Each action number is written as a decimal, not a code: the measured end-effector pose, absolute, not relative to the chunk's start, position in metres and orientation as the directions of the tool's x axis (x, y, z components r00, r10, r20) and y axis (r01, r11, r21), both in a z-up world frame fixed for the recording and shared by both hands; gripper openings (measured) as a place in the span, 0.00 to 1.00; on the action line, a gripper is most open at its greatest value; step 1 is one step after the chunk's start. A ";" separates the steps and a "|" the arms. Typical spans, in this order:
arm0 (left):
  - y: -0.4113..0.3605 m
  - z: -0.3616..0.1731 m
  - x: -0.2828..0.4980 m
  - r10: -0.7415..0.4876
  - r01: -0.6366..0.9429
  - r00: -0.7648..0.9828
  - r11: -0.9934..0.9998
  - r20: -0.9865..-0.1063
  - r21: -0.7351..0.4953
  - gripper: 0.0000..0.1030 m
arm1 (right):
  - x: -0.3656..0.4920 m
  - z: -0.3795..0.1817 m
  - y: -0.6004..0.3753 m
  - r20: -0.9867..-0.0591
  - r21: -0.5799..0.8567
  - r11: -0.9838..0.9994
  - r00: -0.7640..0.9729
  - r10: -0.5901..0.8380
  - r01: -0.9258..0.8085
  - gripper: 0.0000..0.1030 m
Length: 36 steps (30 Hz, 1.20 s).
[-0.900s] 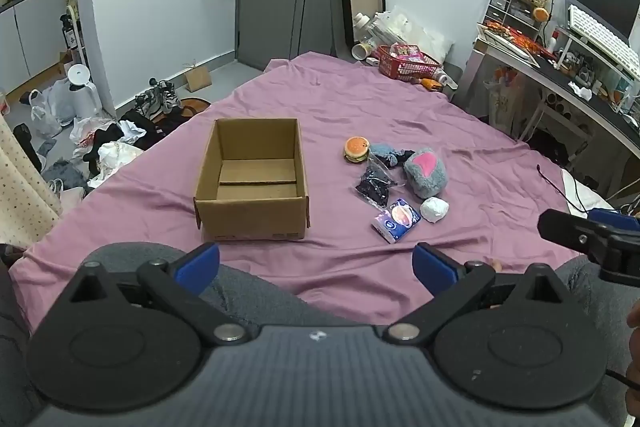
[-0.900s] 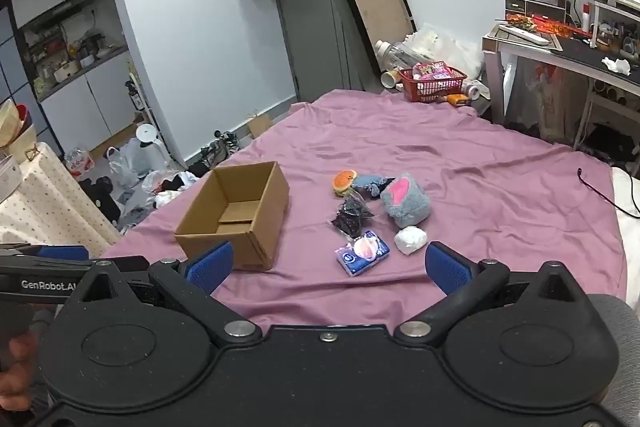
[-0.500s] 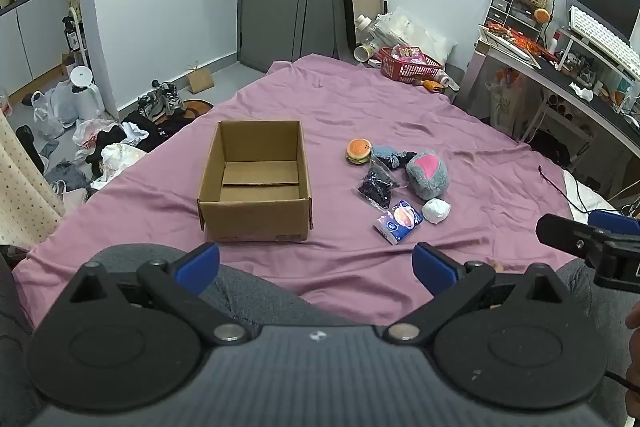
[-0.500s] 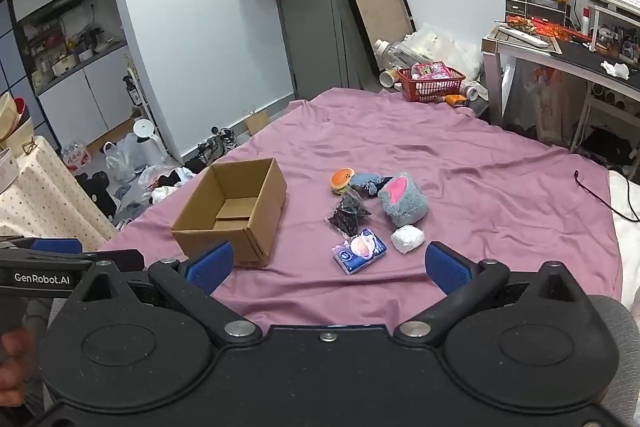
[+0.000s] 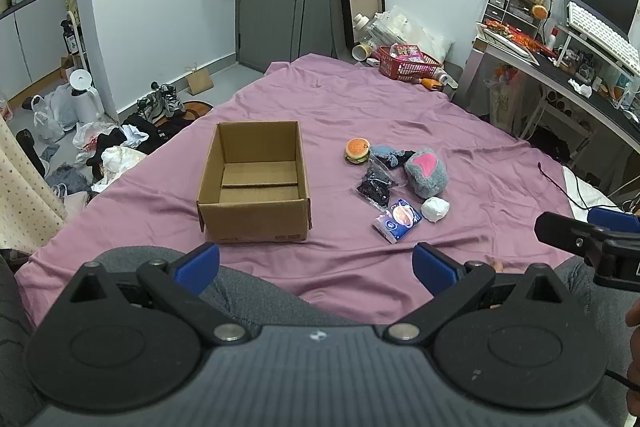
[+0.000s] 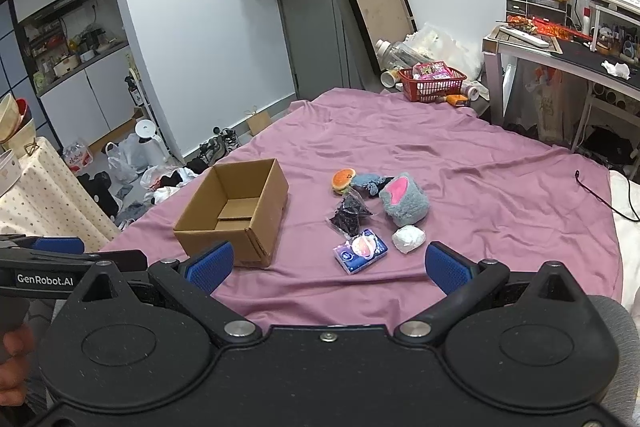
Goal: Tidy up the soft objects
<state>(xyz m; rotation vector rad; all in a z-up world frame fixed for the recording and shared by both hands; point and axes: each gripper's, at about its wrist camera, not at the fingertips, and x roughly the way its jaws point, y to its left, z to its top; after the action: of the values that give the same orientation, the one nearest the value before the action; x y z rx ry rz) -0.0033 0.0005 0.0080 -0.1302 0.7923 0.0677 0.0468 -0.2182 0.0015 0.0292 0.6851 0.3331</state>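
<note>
Cardboard box (image 5: 253, 183): open, empty, on purple sheet (image 5: 360, 107). Right of box, clustered: burger toy (image 5: 357, 151), grey plush (image 5: 426, 171), dark packet (image 5: 375, 183), tissue pack (image 5: 397, 220), white wad (image 5: 435, 209). Left gripper (image 5: 316, 263), right gripper (image 6: 327, 263): fingers spread wide, nothing held, near side of box.

My bed (image 5: 400, 115) has a purple sheet. On its middle stands an open cardboard box (image 5: 254, 183). Just beside it, toward the right edge, lie a burger toy (image 5: 357, 151), a grey plush (image 5: 426, 173), a dark bag (image 5: 376, 183), a tissue pack (image 5: 397, 220) and a white ball (image 5: 435, 209).
</note>
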 end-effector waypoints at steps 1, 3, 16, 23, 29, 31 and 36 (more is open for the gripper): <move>0.001 0.008 -0.003 0.009 -0.107 0.701 0.990 -0.713 -0.092 0.99 | 0.047 0.001 -0.219 -0.616 0.136 0.947 0.724 0.312 -0.292 1.00; 0.001 0.008 -0.003 0.010 -0.107 0.701 0.990 -0.713 -0.091 0.99 | 0.046 0.001 -0.219 -0.615 0.137 0.947 0.724 0.312 -0.292 1.00; -0.002 0.009 -0.001 0.014 -0.108 0.692 0.991 -0.722 -0.084 0.99 | 0.046 0.003 -0.221 -0.615 0.137 0.947 0.724 0.312 -0.292 1.00; -0.003 0.009 -0.001 0.014 -0.108 0.692 0.991 -0.722 -0.084 0.99 | 0.046 0.003 -0.221 -0.615 0.135 0.947 0.725 0.311 -0.292 1.00; -0.004 0.008 -0.001 0.015 -0.107 0.692 0.991 -0.722 -0.082 0.99 | 0.046 0.003 -0.221 -0.616 0.136 0.947 0.724 0.311 -0.291 1.00; -0.004 0.008 -0.001 0.015 -0.108 0.692 0.991 -0.721 -0.083 0.99 | 0.045 0.003 -0.221 -0.615 0.136 0.947 0.725 0.311 -0.292 1.00; -0.004 0.008 -0.001 0.016 -0.109 0.692 0.990 -0.721 -0.084 0.99 | 0.045 0.003 -0.222 -0.615 0.135 0.947 0.725 0.310 -0.291 1.00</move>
<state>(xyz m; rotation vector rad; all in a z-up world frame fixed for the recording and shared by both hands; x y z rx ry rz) -0.0014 -0.0041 0.0081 -0.1236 0.8036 0.0700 0.0453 -0.2215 0.0030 0.0294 0.6841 0.3316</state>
